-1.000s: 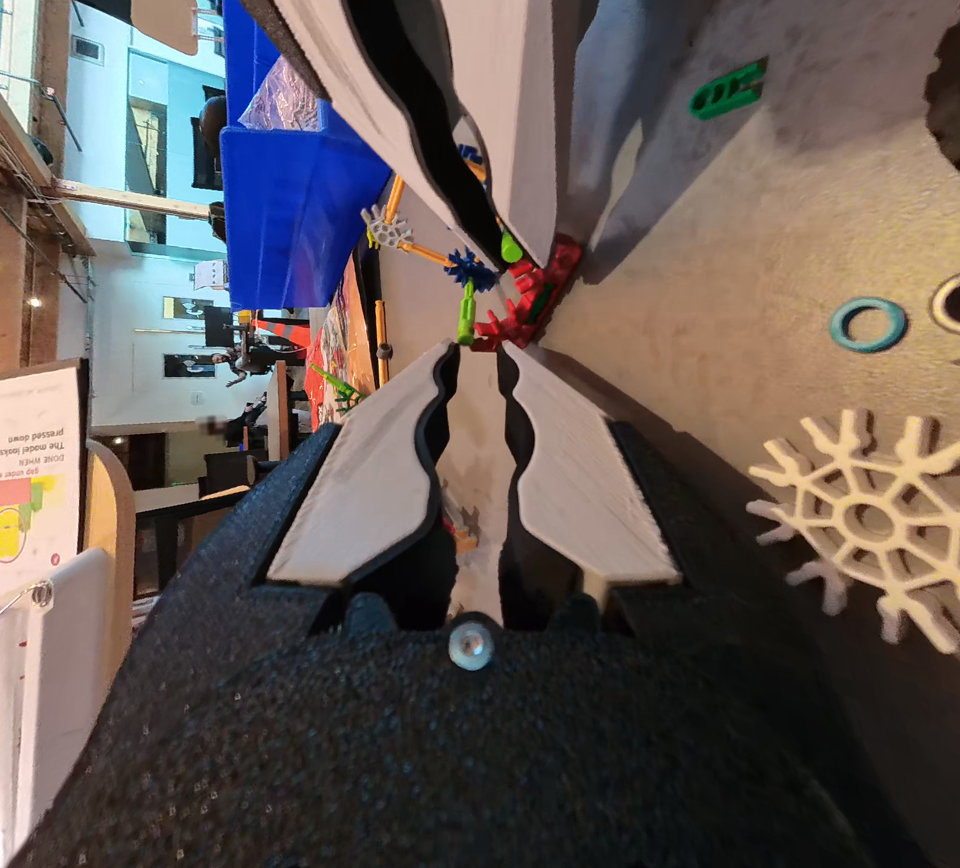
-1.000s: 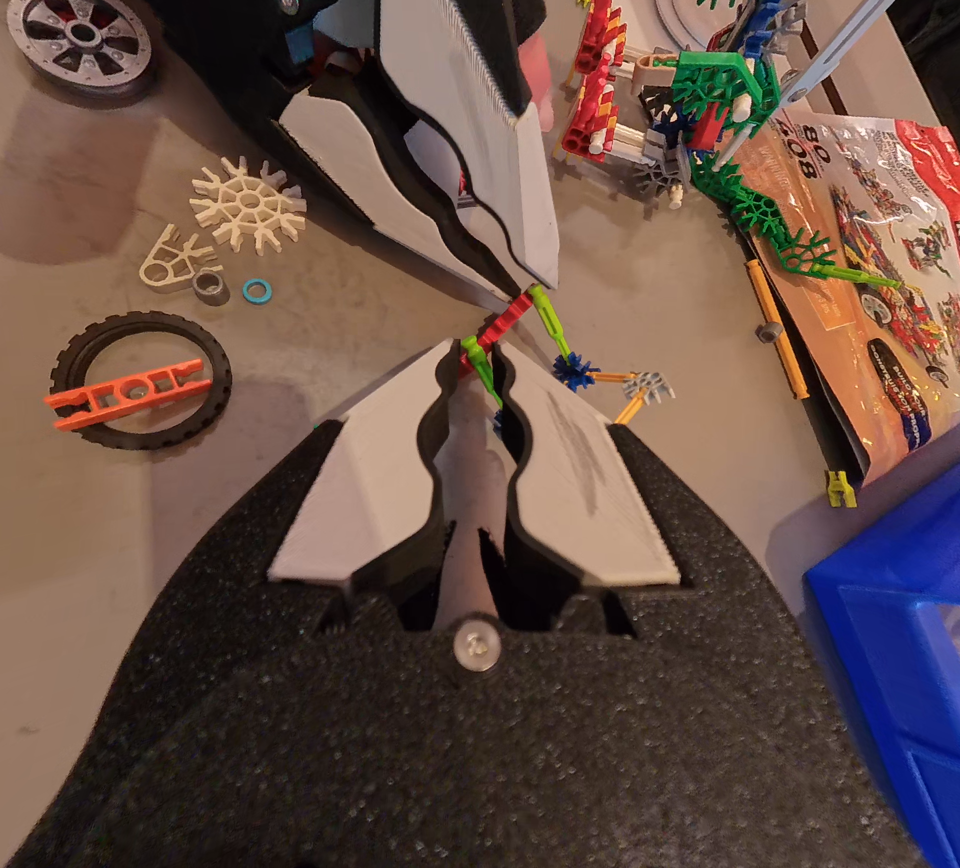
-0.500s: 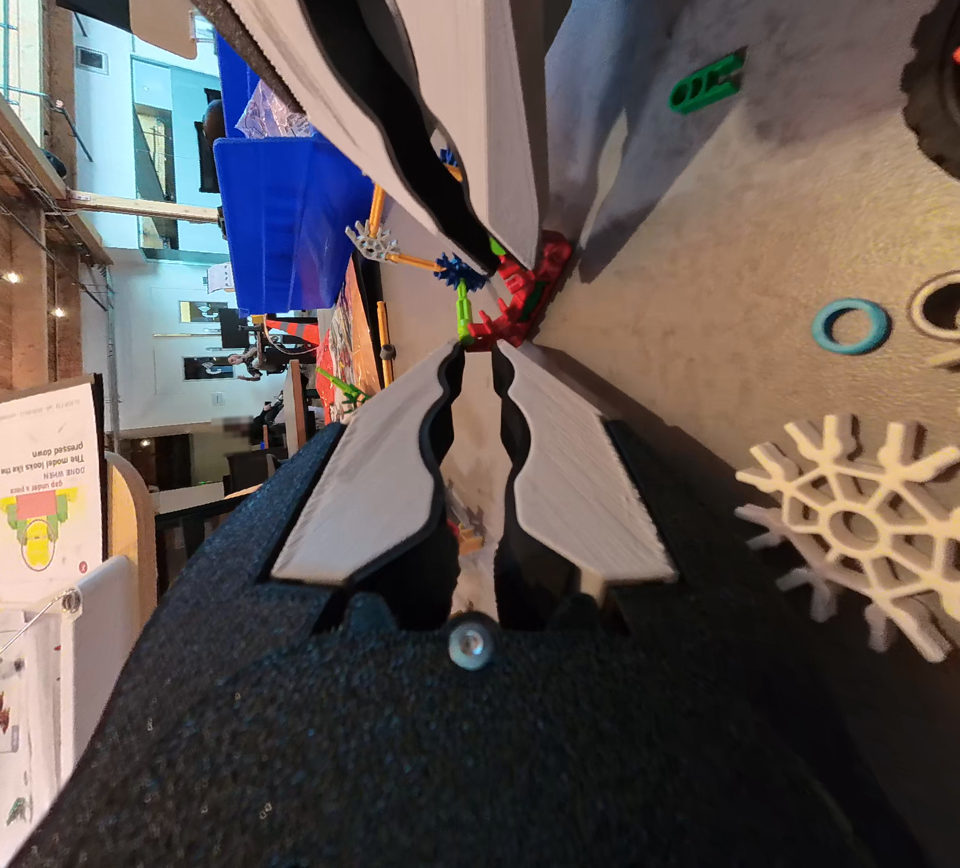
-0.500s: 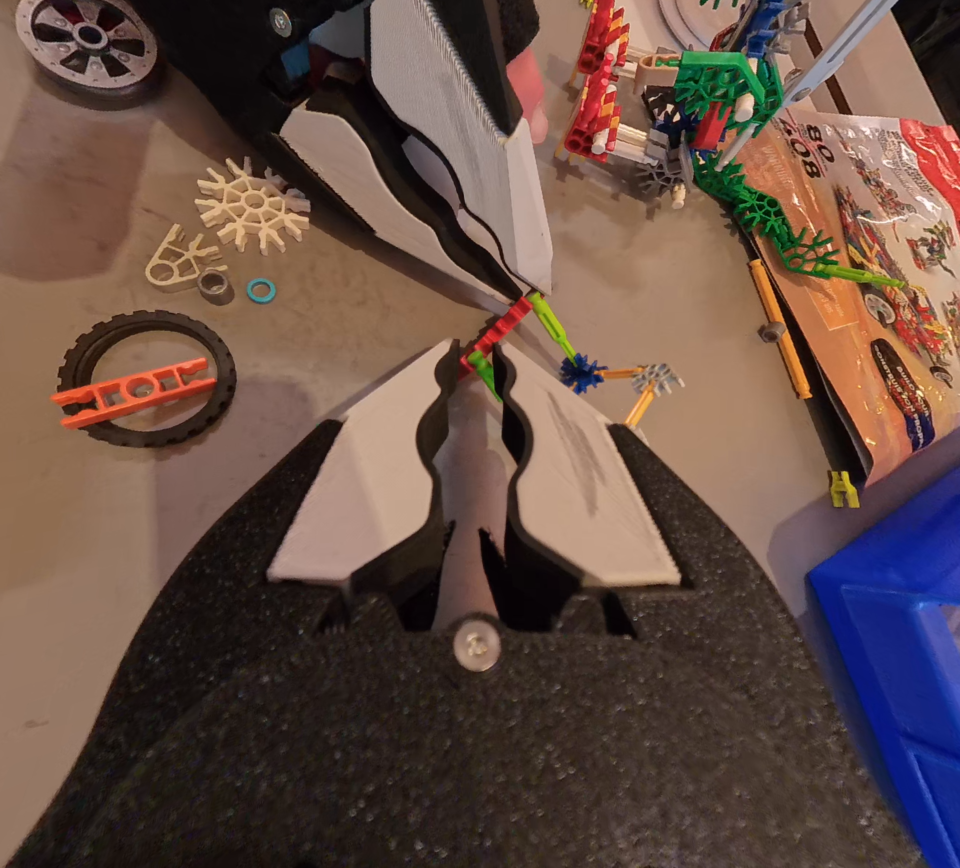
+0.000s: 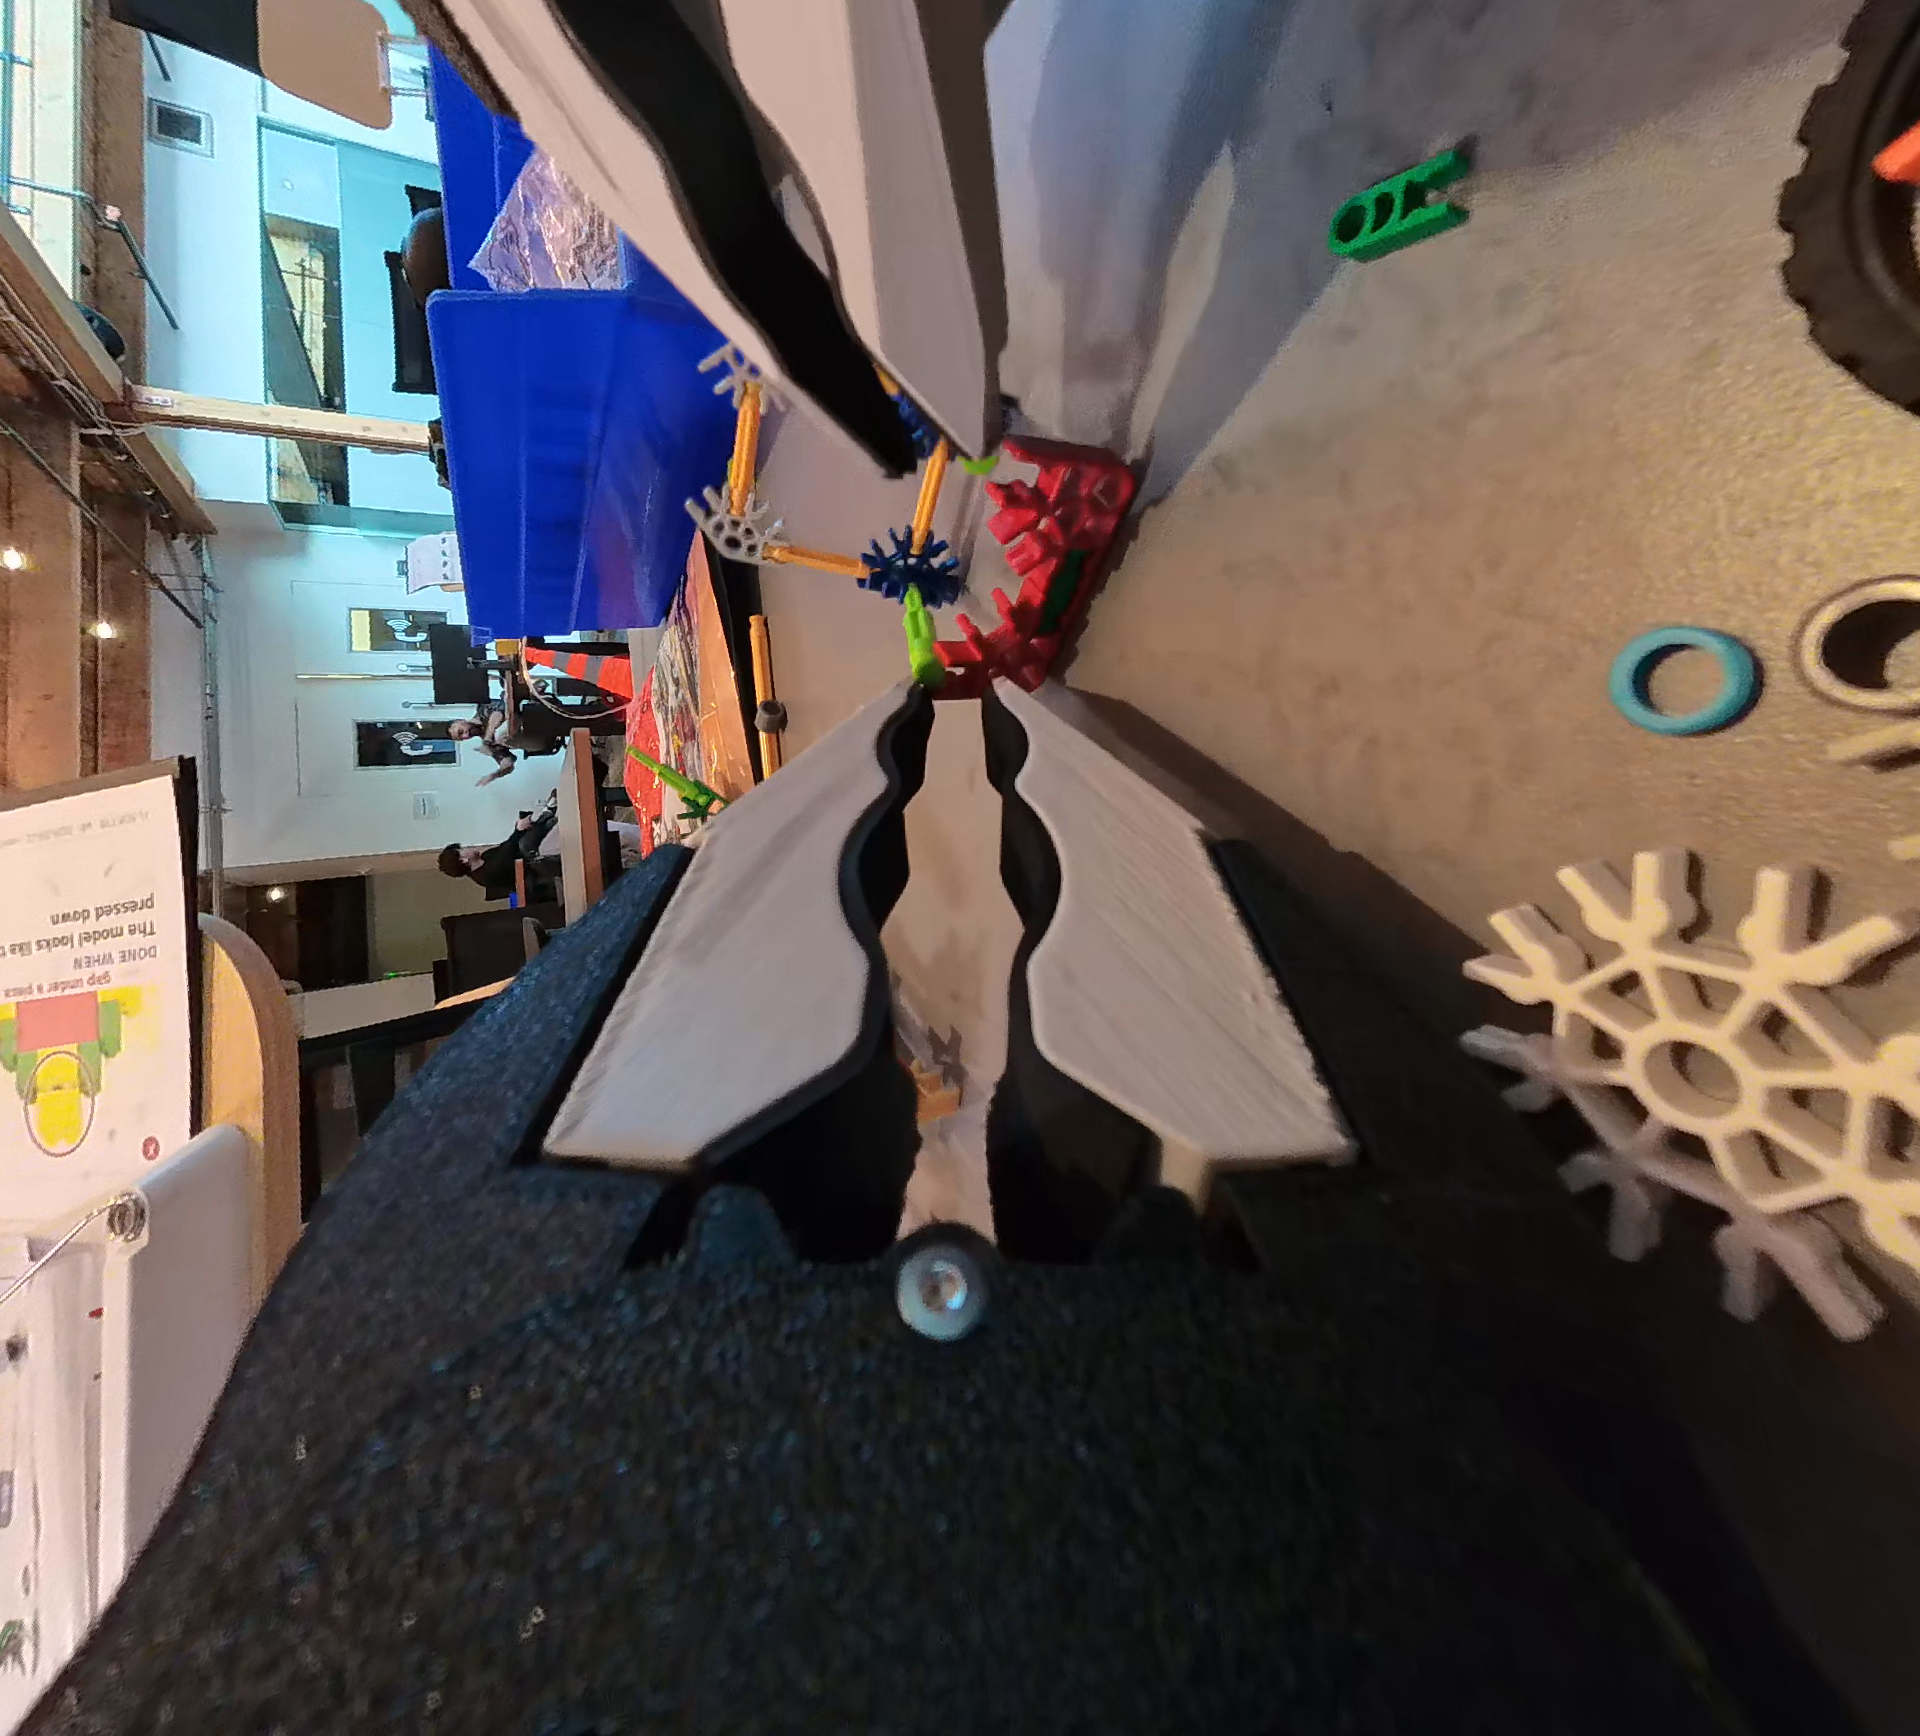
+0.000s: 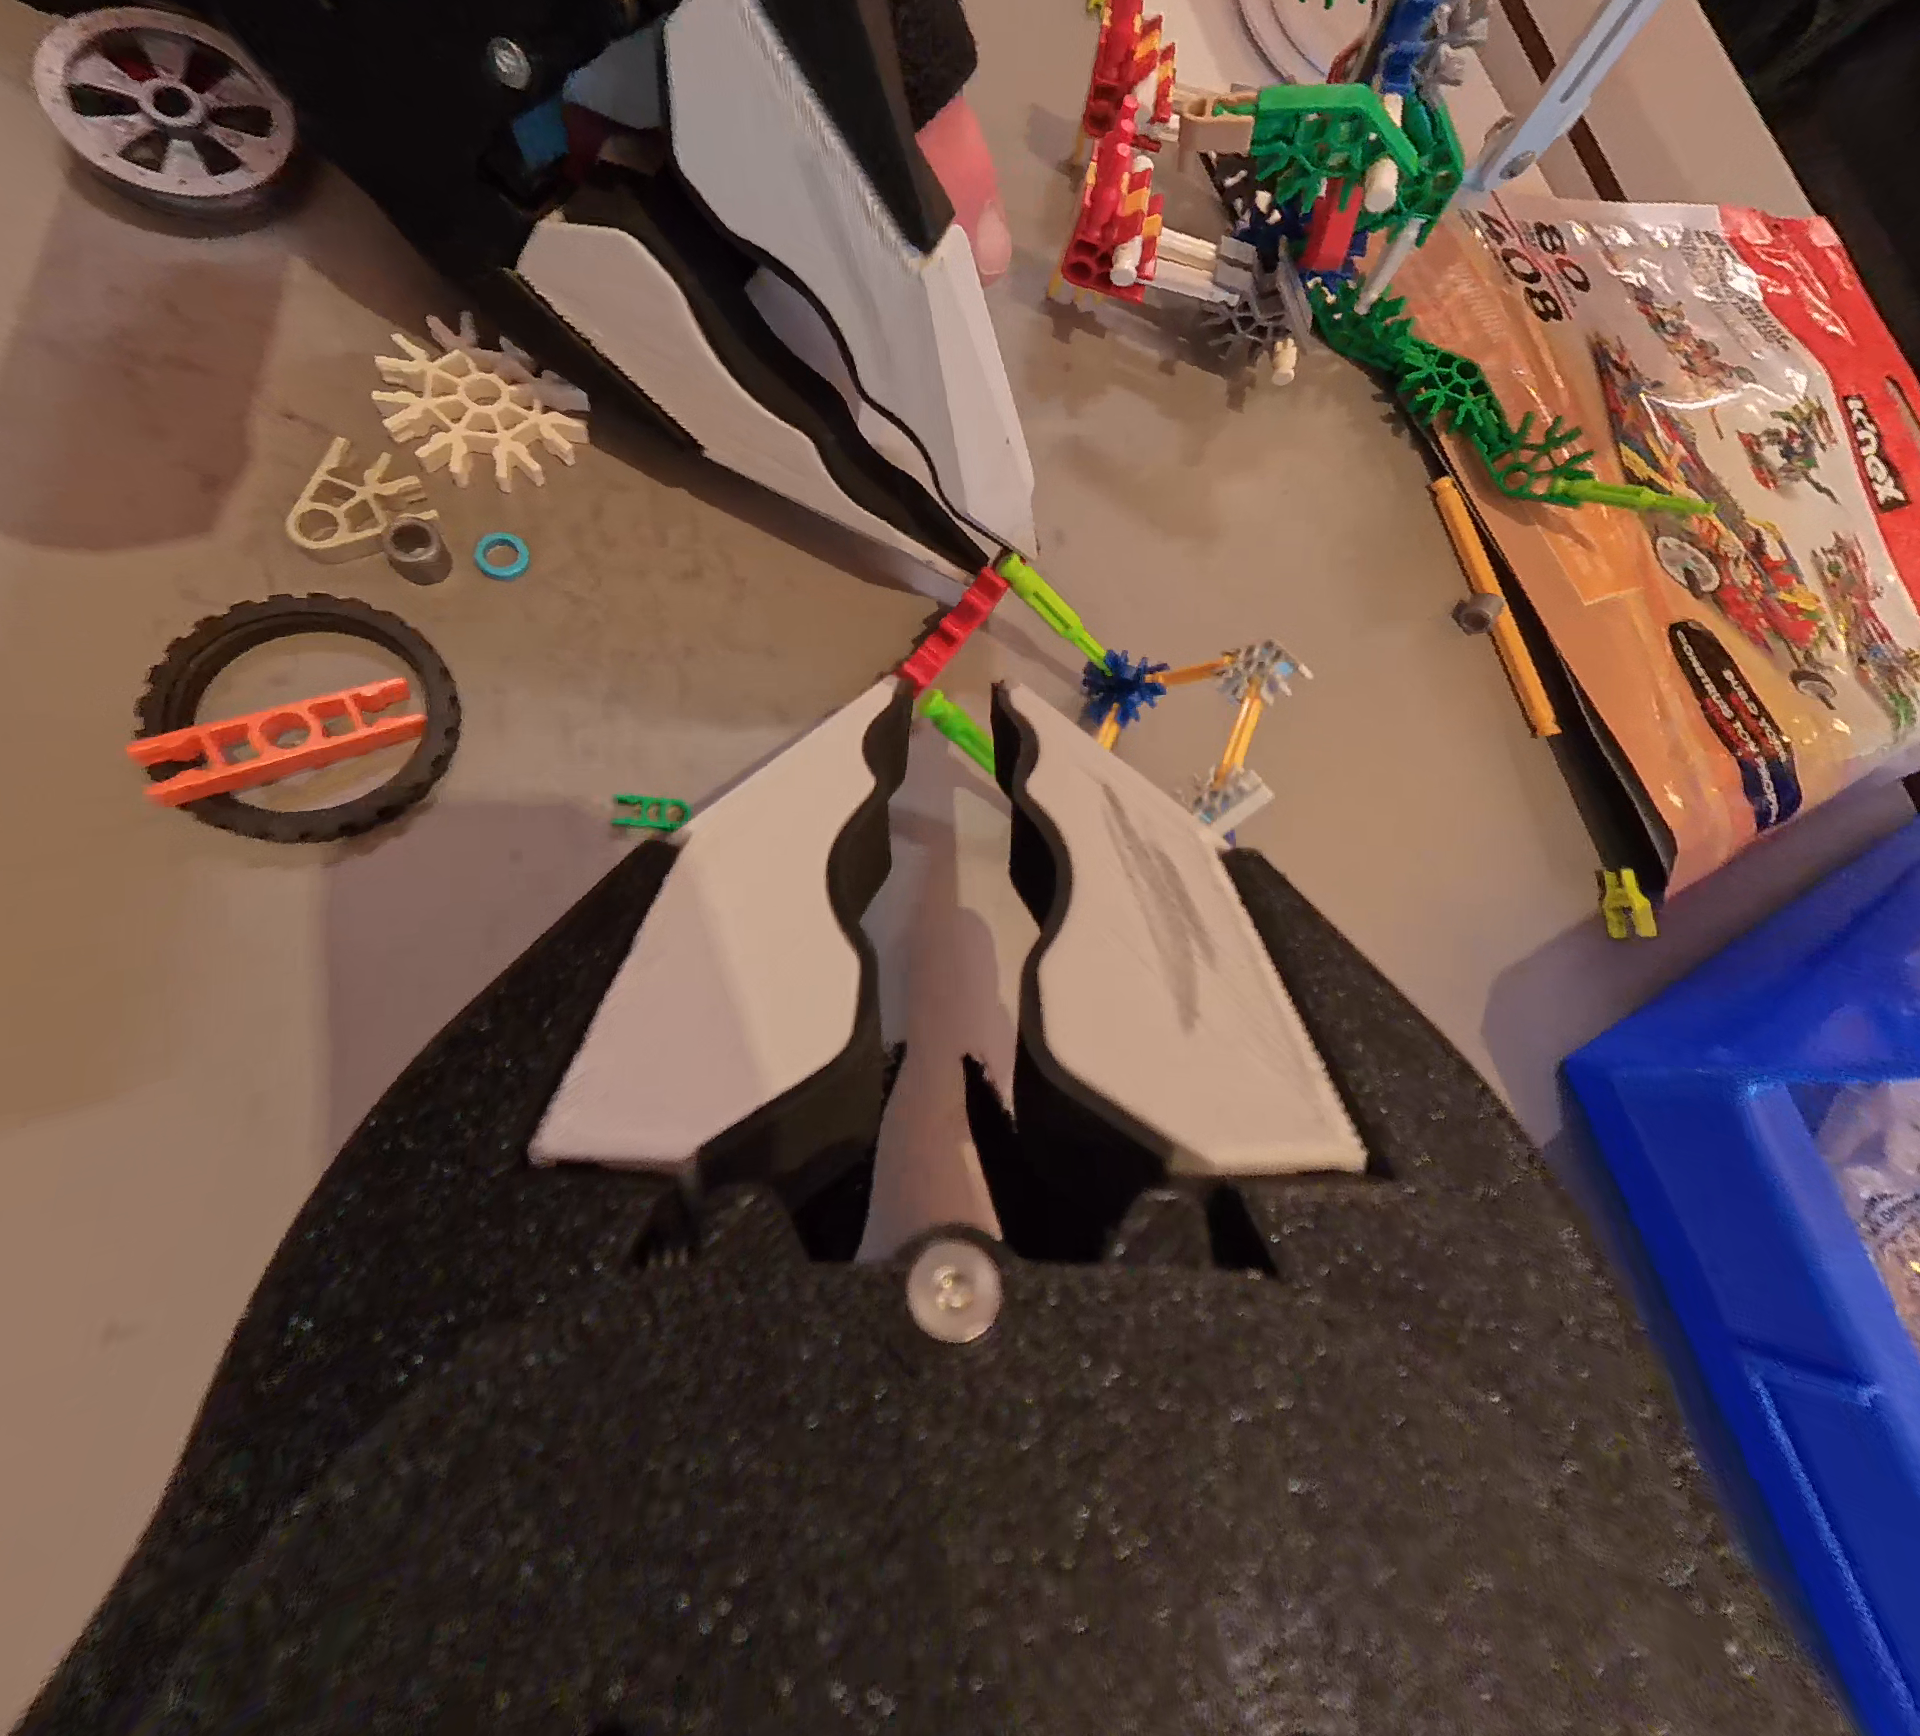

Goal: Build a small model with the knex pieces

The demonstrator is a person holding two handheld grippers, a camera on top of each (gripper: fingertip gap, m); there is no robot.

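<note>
A flat red connector point(image 6: 951, 626) stands on edge on the grey table between my two grippers. My left gripper point(image 5: 954, 691) is shut on its far end; in the right wrist view it point(image 6: 992, 556) comes in from the upper left. A green rod point(image 6: 1049, 611) runs from that end to a blue connector point(image 6: 1122, 687) with orange rods. My right gripper point(image 6: 949, 689) has its jaws a narrow gap apart at the red connector's near end. A second green rod point(image 6: 961, 730) lies between its fingers. In the left wrist view the right gripper point(image 5: 935, 455) hangs above the red connector point(image 5: 1049, 564).
A white snowflake connector point(image 6: 478, 408), teal ring point(image 6: 502, 554), black tyre point(image 6: 296, 720) around an orange piece and small green clip point(image 6: 649, 811) lie left. A built model point(image 6: 1330, 159) and printed bag point(image 6: 1714, 460) are right, a blue bin point(image 6: 1766, 1271) lower right. Both grippers' tips are roughly 11 centimetres from the white snowflake connector point(image 6: 478, 408).
My right gripper has drawn back a little from the red connector and its jaws stand slightly wider. My left gripper still holds the connector in place.
</note>
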